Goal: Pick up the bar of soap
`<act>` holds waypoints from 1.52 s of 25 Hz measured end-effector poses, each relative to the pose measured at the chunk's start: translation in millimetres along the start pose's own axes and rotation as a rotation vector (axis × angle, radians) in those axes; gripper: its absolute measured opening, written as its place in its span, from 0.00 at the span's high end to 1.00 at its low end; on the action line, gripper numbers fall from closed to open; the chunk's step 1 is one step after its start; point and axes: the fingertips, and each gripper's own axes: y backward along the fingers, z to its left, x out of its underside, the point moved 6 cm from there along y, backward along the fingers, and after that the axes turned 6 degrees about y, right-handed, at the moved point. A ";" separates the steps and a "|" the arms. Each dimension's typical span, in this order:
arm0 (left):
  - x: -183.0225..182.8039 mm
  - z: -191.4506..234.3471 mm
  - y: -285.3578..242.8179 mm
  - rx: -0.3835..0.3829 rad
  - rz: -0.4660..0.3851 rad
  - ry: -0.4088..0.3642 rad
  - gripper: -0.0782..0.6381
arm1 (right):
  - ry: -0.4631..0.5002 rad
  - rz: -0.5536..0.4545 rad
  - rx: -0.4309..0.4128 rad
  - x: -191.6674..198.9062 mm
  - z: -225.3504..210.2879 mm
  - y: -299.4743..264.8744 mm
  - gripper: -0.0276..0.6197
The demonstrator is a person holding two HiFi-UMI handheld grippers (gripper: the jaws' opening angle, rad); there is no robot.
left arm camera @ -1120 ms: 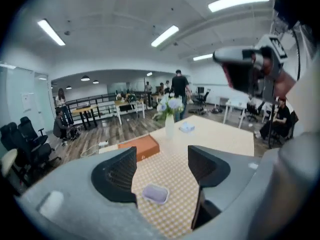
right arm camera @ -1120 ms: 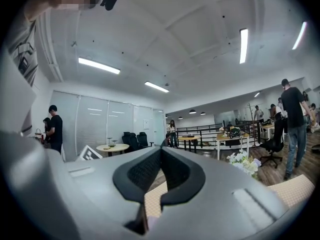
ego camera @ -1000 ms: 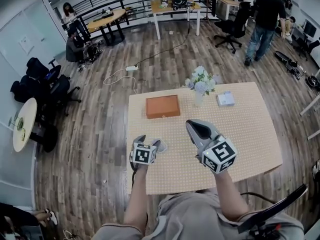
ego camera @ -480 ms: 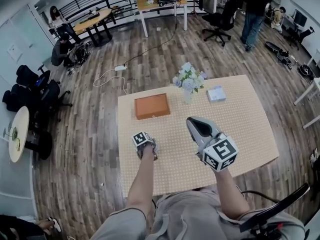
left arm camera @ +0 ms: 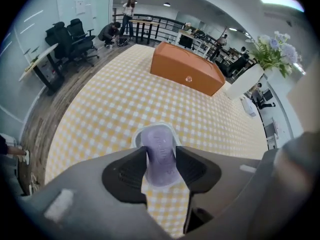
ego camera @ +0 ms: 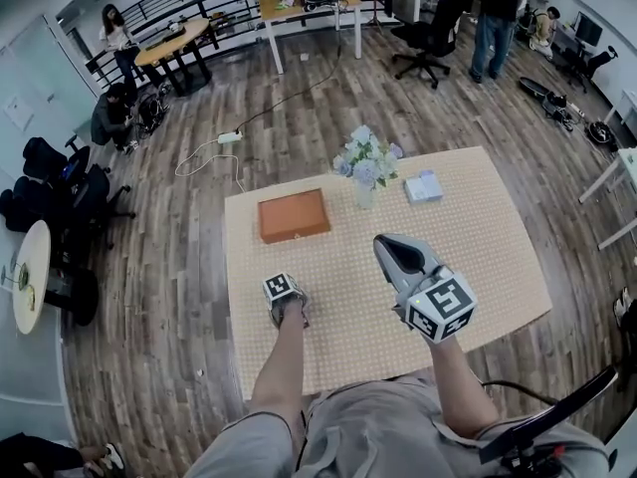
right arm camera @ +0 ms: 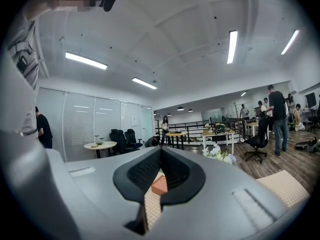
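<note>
A purple bar of soap lies in a small white dish on the yellow checked tablecloth. My left gripper straddles the bar and its jaws are closing, with both black pads touching the soap's sides. In the head view the left gripper points straight down near the table's front left and hides the soap and dish. The right gripper hovers above the table's middle, jaws together with nothing between them, and in its own view the right gripper looks out level across the room.
An orange-brown box sits at the back left of the table, with a vase of flowers and a small pale packet further right. Wood floor, desks, office chairs and several people surround the table.
The left gripper has moved over the soap dish and come down on it; the dish, visible beside it a second ago, is now hidden under it. The right gripper has held still.
</note>
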 end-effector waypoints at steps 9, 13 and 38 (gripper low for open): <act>7.3 -5.2 -6.0 -0.010 -0.075 -0.113 0.58 | 0.013 0.034 -0.019 7.0 4.7 -3.7 0.96; 7.0 -3.9 -12.2 -0.003 -0.077 -0.135 0.59 | 0.020 0.039 -0.022 11.2 9.6 -2.3 0.96; 21.0 4.2 49.0 0.107 -0.363 -0.384 0.67 | 0.008 0.025 -0.025 2.8 13.2 -1.9 0.96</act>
